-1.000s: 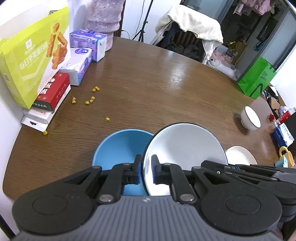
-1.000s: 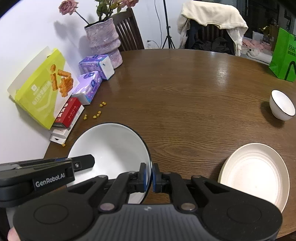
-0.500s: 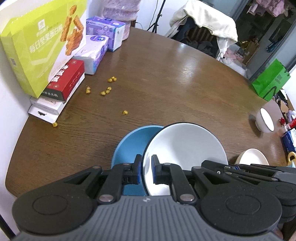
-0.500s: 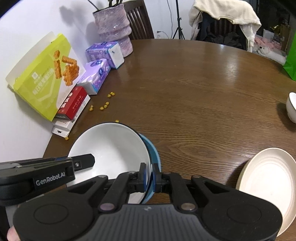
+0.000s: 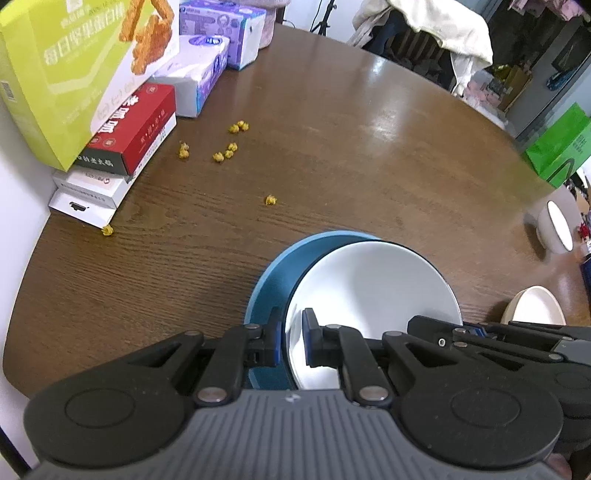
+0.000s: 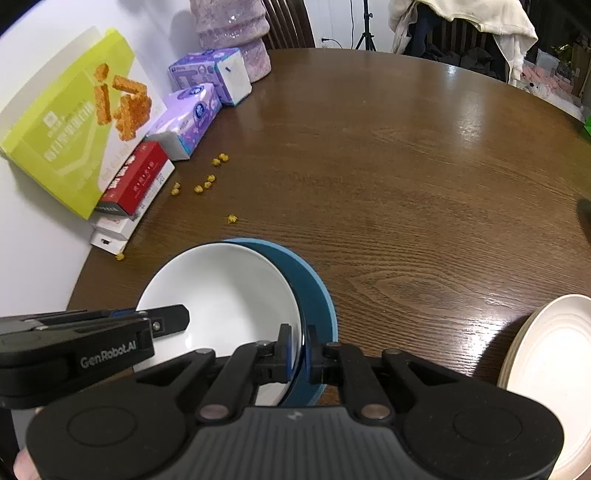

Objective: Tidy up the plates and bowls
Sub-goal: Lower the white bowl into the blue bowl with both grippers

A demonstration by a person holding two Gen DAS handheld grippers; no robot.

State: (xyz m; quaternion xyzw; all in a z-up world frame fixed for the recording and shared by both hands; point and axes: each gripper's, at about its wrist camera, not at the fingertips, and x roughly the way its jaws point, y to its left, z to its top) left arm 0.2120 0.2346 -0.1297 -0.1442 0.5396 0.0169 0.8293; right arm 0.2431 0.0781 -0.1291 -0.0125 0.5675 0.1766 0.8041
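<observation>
Boxes line the tabletop's (image 5: pixel 332 155) left edge in both views: a lime snack box (image 5: pixel 74 70), a red carton (image 5: pixel 129 136) on white ones, and purple tissue packs (image 5: pixel 207 70). Yellow crumbs (image 5: pixel 221 155) lie between those boxes and the blue bowl (image 5: pixel 273 273).

Only the left wrist view shows, far right of the blue bowl, a green bag (image 5: pixel 557 147) beyond the tabletop's rim and a small white bowl (image 5: pixel 554 229) with a dark rim. Only the right wrist view shows the pinkish vase (image 6: pixel 236 33) behind the tissue packs and a chair back behind it. The cream plate (image 6: pixel 550 380) appears whole enough to read its ridged inside in the right wrist view; in the left it is a sliver just right of the blue bowl, behind the other tool.

White bowl (image 5: pixel 373 295) with a dark rim sits tilted inside the blue bowl, which shows as a crescent on its left in the left wrist view and on its right in the right wrist view.

The left hand-held gripper (image 5: pixel 293 339) stands narrow, its blue pads pinching the white bowl's left rim. The right hand-held gripper (image 6: pixel 297 349) is likewise nearly closed, clamped on the white bowl's right rim, with the blue bowl's wall just outside its outer finger.
</observation>
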